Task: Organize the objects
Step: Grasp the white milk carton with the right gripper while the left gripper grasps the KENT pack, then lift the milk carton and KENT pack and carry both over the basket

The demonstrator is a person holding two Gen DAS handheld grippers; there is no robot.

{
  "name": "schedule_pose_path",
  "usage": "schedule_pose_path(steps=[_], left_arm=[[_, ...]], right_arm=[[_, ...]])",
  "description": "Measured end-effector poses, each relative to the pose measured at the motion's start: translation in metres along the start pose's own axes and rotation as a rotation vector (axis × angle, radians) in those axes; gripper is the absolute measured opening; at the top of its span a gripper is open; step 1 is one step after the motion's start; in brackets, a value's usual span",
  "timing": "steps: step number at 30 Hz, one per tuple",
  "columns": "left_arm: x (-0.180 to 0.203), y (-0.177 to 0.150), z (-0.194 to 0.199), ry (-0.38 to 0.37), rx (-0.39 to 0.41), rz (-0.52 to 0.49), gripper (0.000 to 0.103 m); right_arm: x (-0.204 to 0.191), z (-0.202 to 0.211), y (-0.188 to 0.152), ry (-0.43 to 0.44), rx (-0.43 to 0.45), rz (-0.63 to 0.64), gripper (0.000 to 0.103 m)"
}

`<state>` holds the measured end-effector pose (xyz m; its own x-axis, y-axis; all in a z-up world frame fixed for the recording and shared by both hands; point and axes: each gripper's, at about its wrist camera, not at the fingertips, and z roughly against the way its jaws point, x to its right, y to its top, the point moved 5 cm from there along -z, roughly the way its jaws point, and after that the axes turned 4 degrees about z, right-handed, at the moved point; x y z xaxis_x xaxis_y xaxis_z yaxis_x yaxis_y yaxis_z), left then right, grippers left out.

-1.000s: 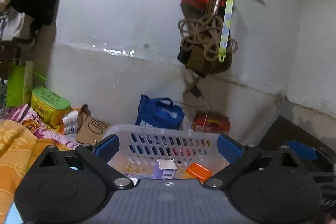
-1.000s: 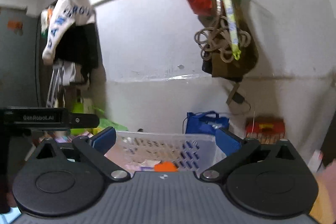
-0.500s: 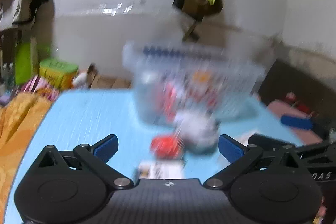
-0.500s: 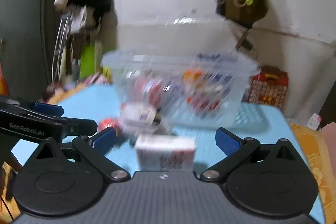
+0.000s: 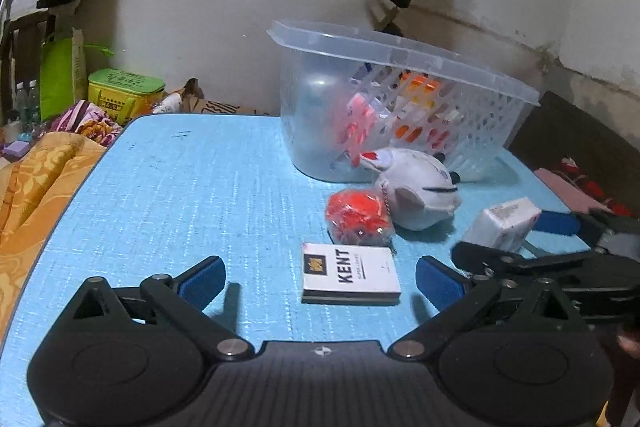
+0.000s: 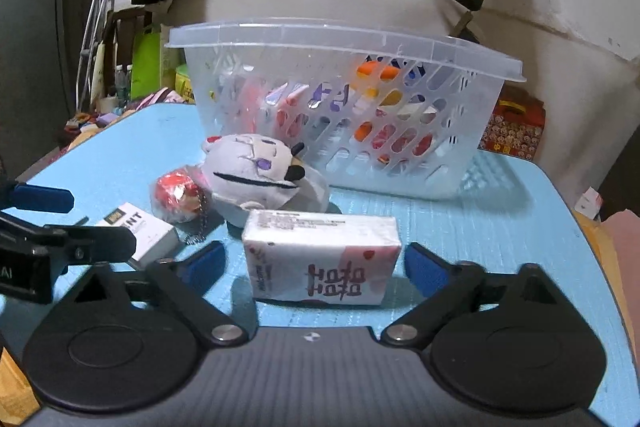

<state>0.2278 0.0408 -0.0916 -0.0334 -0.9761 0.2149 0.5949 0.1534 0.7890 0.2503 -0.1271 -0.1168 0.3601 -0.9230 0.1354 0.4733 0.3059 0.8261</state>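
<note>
Both grippers have dropped toward the table [image 5: 168, 187], where the basket [image 6: 344, 39] holds packets, the right gripper [image 6: 314, 267], closing, straddling the tissue pack [image 6: 320, 259] untouched, the left gripper [image 5: 320, 279] open around the Kent box [image 5: 350, 273].

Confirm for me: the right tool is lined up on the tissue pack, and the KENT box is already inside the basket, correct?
Not quite. The KENT box lies on the blue table, outside the basket, as the left wrist view shows. The right tool is indeed lined up on the tissue pack.

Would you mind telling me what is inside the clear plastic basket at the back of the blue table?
Through the slotted wall of the basket, small orange, red, purple and white packaged items show. Its wall blurs them, so what they are and how many cannot be told.
</note>
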Motion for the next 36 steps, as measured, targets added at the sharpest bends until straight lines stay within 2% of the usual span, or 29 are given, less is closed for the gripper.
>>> schedule_pose_path(steps=[2, 3, 10, 14, 17, 18, 19, 26, 36], left_arm=[[0.004, -0.003, -0.002, 0.008, -0.005, -0.022, 0.102], [0.006, -0.003, -0.003, 0.011, -0.008, -0.029, 0.102], [0.017, -0.007, -0.008, 0.06, -0.012, -0.073, 0.102], [0.025, -0.01, -0.016, 0.103, -0.028, -0.098, 0.098], [0.027, -0.011, -0.017, 0.121, -0.014, -0.113, 0.082], [0.027, -0.01, -0.015, 0.116, -0.008, -0.114, 0.066], [0.028, -0.01, -0.014, 0.103, -0.005, -0.117, 0.06], [0.025, -0.007, 0.001, 0.108, 0.046, -0.126, 0.06], [0.039, 0.002, 0.021, 0.048, 0.106, -0.136, 0.06]], right_arm=[[0.006, 0.001, -0.003, 0.013, -0.011, -0.019, 0.075], [0.01, 0.003, -0.003, 0.031, -0.012, -0.036, 0.074], [0.033, 0.02, -0.001, 0.038, 0.013, -0.098, 0.073], [0.043, 0.03, 0.001, 0.038, 0.031, -0.125, 0.073], [0.045, 0.03, 0.001, 0.049, 0.032, -0.133, 0.073], [0.045, 0.03, 0.001, 0.053, 0.03, -0.132, 0.073], [0.045, 0.03, 0.001, 0.054, 0.029, -0.127, 0.073], [0.05, 0.037, 0.005, 0.063, 0.047, -0.122, 0.073], [0.065, 0.05, 0.013, 0.062, 0.088, -0.158, 0.073]])
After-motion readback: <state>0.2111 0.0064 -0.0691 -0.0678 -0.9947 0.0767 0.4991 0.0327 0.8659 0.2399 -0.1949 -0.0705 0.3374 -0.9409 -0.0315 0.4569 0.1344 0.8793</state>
